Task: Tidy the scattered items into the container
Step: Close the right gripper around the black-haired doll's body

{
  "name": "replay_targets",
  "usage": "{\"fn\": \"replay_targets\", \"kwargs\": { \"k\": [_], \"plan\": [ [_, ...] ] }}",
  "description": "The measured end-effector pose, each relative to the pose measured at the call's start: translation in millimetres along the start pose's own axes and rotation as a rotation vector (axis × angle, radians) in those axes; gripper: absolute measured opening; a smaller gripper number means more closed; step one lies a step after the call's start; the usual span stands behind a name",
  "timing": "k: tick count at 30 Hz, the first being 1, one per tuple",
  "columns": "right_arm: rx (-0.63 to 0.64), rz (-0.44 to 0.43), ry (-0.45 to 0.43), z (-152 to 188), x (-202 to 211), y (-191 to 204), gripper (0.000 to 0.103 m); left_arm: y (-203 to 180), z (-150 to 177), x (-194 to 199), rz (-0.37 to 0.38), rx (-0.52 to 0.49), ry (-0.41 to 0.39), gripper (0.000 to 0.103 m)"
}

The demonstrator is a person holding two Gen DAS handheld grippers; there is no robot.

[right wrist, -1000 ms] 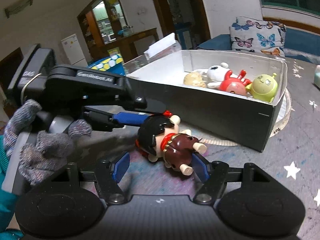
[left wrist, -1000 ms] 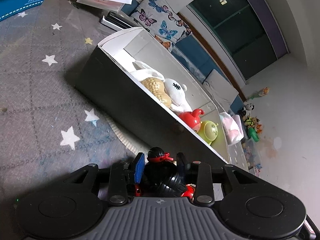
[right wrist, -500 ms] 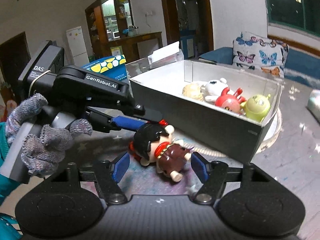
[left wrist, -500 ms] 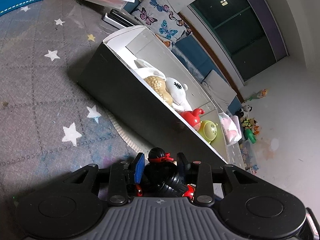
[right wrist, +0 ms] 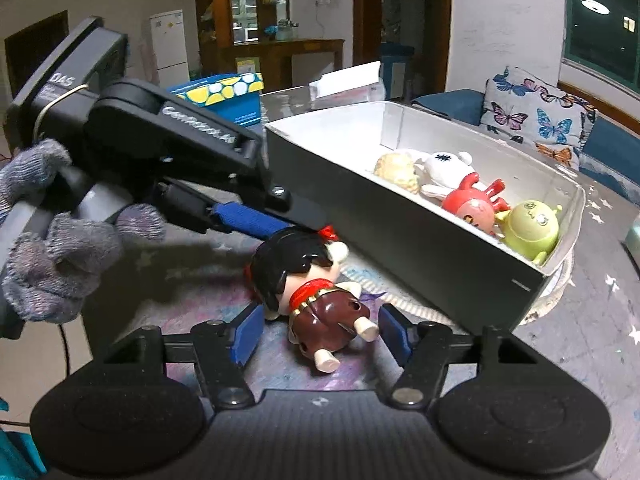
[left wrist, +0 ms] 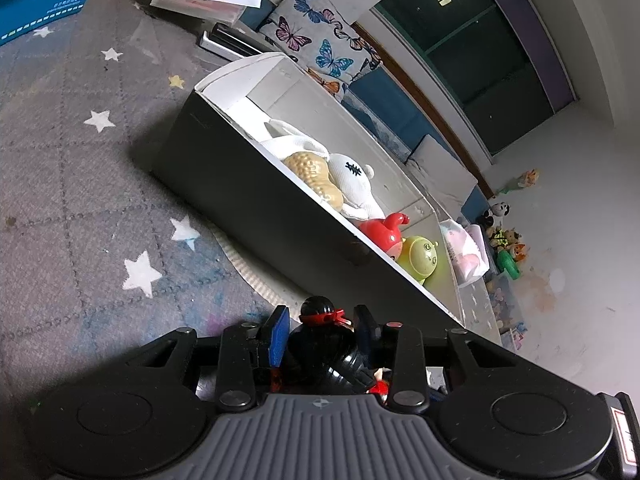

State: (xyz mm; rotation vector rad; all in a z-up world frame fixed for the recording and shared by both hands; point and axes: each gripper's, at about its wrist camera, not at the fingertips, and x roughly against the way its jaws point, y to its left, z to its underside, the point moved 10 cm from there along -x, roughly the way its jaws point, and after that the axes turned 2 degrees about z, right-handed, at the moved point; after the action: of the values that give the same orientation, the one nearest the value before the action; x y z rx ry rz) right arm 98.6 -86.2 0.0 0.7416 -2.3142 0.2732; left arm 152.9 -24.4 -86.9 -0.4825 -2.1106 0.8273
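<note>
My left gripper point(left wrist: 322, 322) is shut on a black-haired doll point(left wrist: 324, 344) with a red headband, holding it by the head. The doll point(right wrist: 308, 280) in its brown outfit hangs above the starred mat, close to the near wall of the grey open box point(right wrist: 420, 248). My right gripper point(right wrist: 320, 330) is open, its blue pads on either side of the doll's legs without touching. The box point(left wrist: 248, 192) holds a tan toy point(right wrist: 396, 168), a white plush point(right wrist: 444, 168), a red figure point(right wrist: 472, 204) and a green figure point(right wrist: 528, 228).
A blue dotted box point(right wrist: 228, 96) and a tissue box point(right wrist: 348, 84) stand behind the container. A butterfly cushion point(right wrist: 536, 120) lies on the blue sofa. A round woven mat edge point(left wrist: 248, 268) sticks out under the box. Toys lie on the floor point(left wrist: 504, 244) beyond.
The left gripper has lifted the doll and carried it closer to the box. The right gripper has risen with it and stays open around the doll's legs.
</note>
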Motion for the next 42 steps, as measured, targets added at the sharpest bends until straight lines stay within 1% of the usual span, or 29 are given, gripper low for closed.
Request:
{"fn": "replay_targets", "kwargs": {
  "k": [4,13,15,24,28,32,35,42],
  "plan": [
    [0.018,-0.032,-0.002,3,6,13,0.064,0,2,1,-0.009,-0.012,0.004,0.038],
    [-0.02,-0.019,-0.007,-4,2,7,0.064,-2,3,3,-0.025,-0.02,-0.002,0.038],
    [-0.019,-0.024,-0.004,-5,-2,8,0.06,-3,3,3,-0.029,-0.027,-0.002,0.038],
    [-0.018,-0.031,0.027,-3,-15,9,0.054,-2,2,6,-0.032,-0.028,-0.005,0.039],
    [-0.016,-0.033,0.029,-4,-18,11,0.053,-2,3,6,-0.024,-0.015,0.003,0.039],
    [-0.024,-0.032,0.03,-3,-20,10,0.053,-2,5,7,-0.028,-0.018,-0.013,0.04],
    [-0.024,-0.03,0.03,-4,-21,11,0.053,0,6,7,-0.022,-0.001,-0.021,0.042],
    [-0.002,-0.036,0.023,-10,-26,14,0.055,2,6,9,-0.013,0.006,-0.01,0.043]
  ]
}}
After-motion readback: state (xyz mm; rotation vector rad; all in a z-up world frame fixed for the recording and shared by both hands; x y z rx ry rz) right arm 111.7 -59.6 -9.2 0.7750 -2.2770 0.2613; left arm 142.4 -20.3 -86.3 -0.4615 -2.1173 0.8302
